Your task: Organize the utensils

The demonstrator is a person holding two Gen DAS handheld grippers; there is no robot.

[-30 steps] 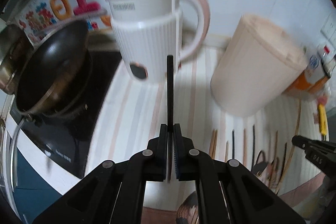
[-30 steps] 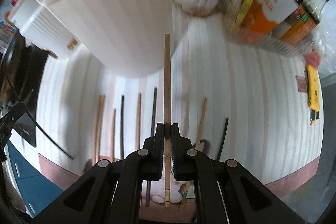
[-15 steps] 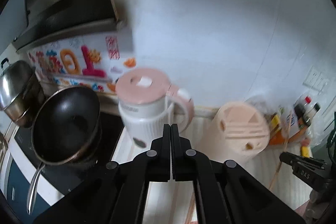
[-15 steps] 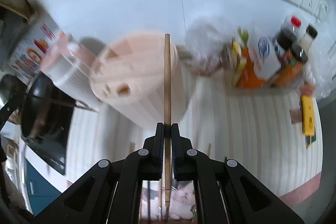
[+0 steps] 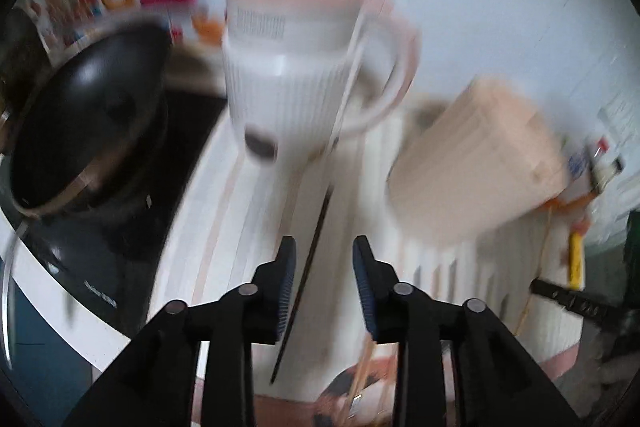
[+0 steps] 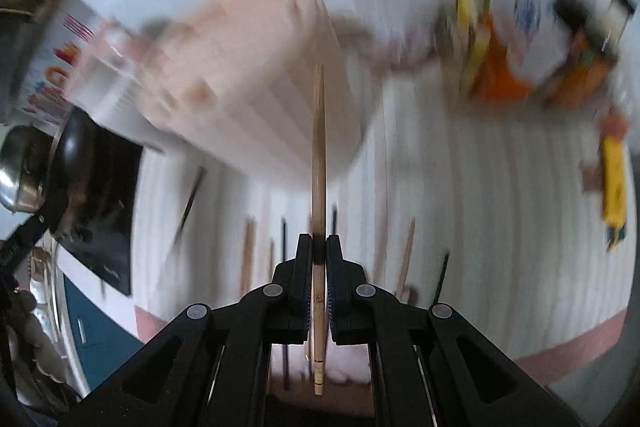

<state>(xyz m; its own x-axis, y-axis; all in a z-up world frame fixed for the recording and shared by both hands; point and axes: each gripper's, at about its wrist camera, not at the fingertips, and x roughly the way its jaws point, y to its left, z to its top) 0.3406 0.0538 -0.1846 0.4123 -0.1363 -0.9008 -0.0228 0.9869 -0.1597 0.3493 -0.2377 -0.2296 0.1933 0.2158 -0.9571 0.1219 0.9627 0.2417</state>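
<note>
Pointing straight ahead: wooden chopstick [image 6: 319, 155]

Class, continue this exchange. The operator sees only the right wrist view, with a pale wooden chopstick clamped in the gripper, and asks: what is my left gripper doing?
Observer: The left gripper has just been opening; its jaws stand apart.
Operator: Anything between them?
Observer: A thin black chopstick slants between them, unclamped.
Operator: What lies ahead?
Observer: A white ribbed jug, its loop handle towards the peach cylindrical holder.
</note>
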